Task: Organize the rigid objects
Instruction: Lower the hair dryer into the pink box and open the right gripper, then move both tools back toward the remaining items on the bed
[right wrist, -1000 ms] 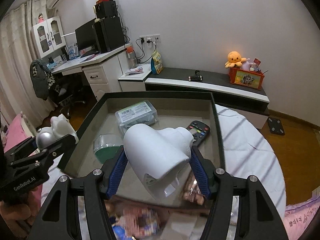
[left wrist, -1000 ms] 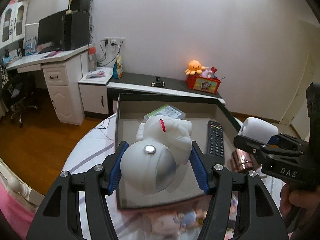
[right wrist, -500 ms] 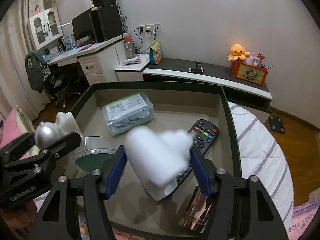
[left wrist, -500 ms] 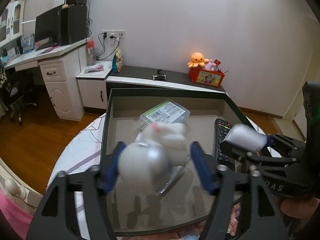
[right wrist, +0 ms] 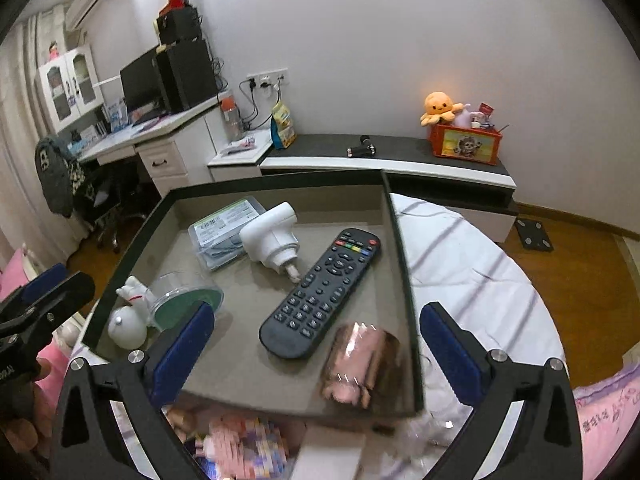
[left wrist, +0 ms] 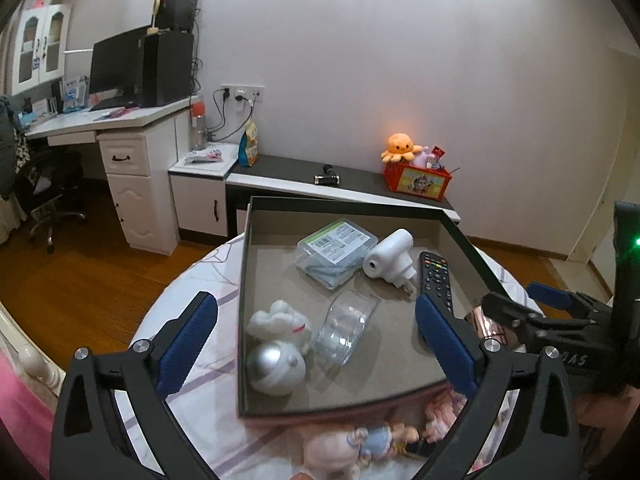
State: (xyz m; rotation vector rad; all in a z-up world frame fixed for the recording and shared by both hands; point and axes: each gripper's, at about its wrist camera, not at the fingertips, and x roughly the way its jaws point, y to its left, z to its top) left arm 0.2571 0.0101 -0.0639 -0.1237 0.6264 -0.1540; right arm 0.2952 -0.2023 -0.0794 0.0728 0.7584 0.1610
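A dark-rimmed box (left wrist: 243, 280) sits on the round table. Inside it, a white astronaut figure with a silver helmet (left wrist: 276, 356) lies in the near left corner, beside a clear plastic tub (left wrist: 346, 328). Farther in rests a white plug-shaped device (right wrist: 272, 236), between a labelled clear case (right wrist: 224, 228) and a black remote (right wrist: 324, 292). A shiny pink packet (right wrist: 360, 364) lies at the near right. My left gripper (left wrist: 316, 304) and right gripper (right wrist: 318, 312) hover above the box's near edge. Their jaws are opening wide and the pads touch nothing.
The table wears a white striped cloth (right wrist: 460, 264). Blurred doll figures (left wrist: 360, 444) lie just in front of the box. Behind it runs a low dark bench (left wrist: 360, 188) with an orange plush and a red box. A desk (left wrist: 120, 132) stands at the left on a wooden floor.
Both grippers went from shut to wide open. The left one let go of the astronaut, the right one of the white device. Both objects now lie in the box and the grippers drew back.
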